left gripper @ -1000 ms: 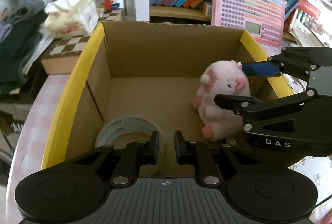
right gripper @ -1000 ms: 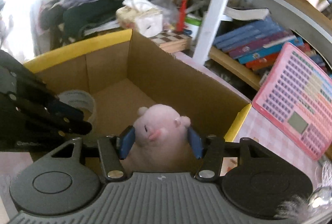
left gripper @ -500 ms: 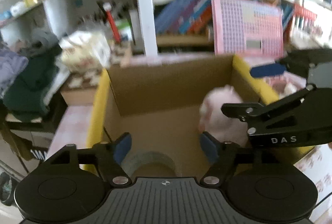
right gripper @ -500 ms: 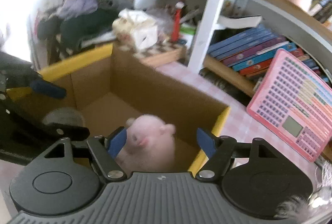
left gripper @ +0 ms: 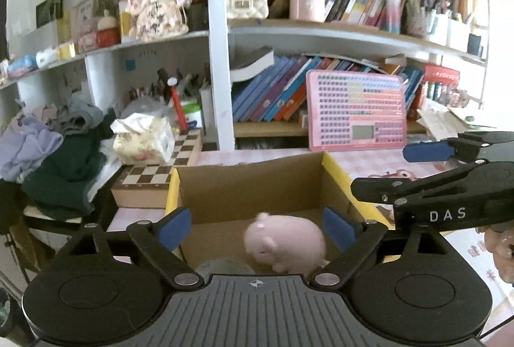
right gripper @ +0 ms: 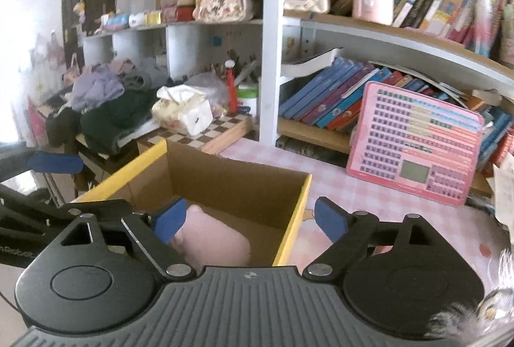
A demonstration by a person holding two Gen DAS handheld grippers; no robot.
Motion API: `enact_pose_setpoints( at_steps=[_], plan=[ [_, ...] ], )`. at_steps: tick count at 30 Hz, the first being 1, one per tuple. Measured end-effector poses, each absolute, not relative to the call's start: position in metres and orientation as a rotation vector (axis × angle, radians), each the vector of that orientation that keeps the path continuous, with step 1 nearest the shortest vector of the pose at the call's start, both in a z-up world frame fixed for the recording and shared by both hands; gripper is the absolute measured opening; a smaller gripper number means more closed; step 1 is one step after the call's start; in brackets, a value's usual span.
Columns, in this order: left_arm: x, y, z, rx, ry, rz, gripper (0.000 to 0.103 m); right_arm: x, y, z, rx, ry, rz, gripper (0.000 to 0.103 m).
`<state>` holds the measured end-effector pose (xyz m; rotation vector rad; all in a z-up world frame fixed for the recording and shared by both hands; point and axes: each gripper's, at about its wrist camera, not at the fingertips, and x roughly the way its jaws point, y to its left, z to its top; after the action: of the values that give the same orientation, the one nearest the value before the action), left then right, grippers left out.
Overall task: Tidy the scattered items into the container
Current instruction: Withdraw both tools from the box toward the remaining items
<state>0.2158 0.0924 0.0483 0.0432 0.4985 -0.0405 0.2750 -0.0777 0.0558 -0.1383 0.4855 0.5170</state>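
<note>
Pink plush pig [left gripper: 286, 242] lies loose in the cardboard box [left gripper: 250, 186], below both grippers; left gripper [left gripper: 257, 228] and right gripper [right gripper: 249, 218] are opening, holding nothing.

My left wrist camera looks forward and slightly down along its fingers, close above the cardboard box [left gripper: 257, 189]; my right wrist camera does likewise from the box's right side [right gripper: 237, 186]; both share the box, the pink plush [left gripper: 286, 242] inside, and the bookshelf [right gripper: 369, 48] at twelve o'clock.
</note>
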Motion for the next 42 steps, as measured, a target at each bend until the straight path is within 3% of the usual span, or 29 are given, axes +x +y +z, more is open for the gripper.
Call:
enact_pose_setpoints(
  at_steps=[23,42],
  plan=[
    [0.099,0.082,0.006,0.065,0.665,-0.058,0.096,0.116,-0.097,0.012,-0.167,0.596,0.208,0.091],
    [0.072,0.051,-0.024,0.099,0.802,-0.192,0.096,0.071,-0.121,-0.014,-0.08,0.733,0.113,0.094]
  ],
)
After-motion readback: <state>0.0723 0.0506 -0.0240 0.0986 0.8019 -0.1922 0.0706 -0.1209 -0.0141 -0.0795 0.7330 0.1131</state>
